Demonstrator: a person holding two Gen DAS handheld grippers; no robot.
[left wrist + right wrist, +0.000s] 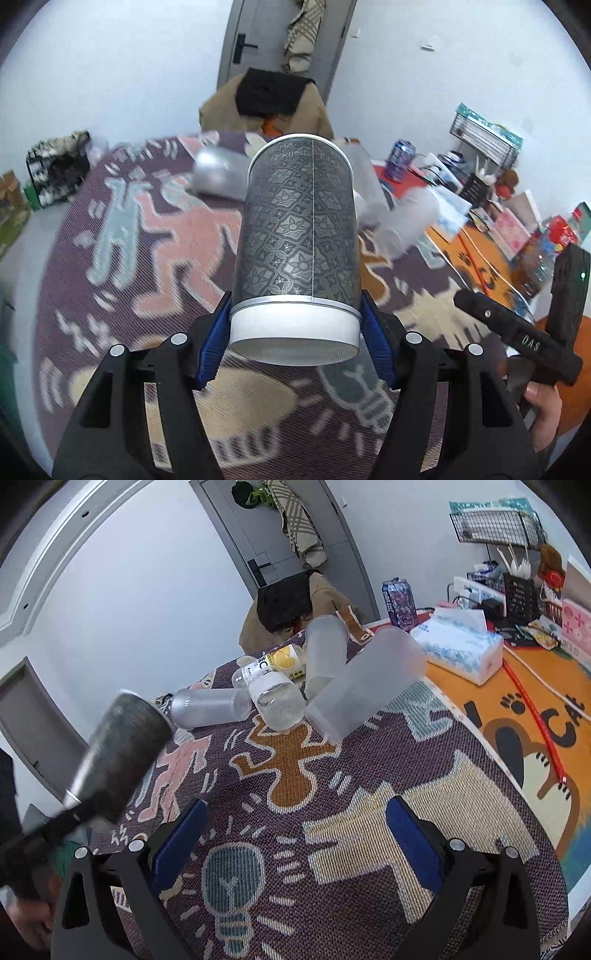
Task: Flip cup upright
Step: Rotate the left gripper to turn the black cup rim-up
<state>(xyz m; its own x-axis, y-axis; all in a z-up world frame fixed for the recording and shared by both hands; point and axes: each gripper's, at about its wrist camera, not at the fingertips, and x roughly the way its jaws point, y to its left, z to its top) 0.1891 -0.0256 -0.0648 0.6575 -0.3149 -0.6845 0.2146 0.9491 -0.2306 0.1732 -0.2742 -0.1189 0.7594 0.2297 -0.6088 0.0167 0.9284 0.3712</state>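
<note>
The left hand-held gripper (295,332) is clamped on the grey patterned paper cup (297,236), its blue pads (212,343) pressed to either side of the cup's white base band, the cup lifted clear of the woven cloth (147,280) covering the worktop and pointing away from the camera with its rolled rim at the far end. In the right wrist view the same cup (118,753) shows blurred above the worktop's left edge, tilted with its rim uppermost. The right hand-held gripper (295,845) hangs over the near part of the cloth (332,812) with its jaws apart and nothing between them. Toward the far edge lie three frosted cups (364,683) on their sides around a clear bottle (275,698); a tissue box (460,648) and a purple can (399,602) stand toward the far right corner
</note>
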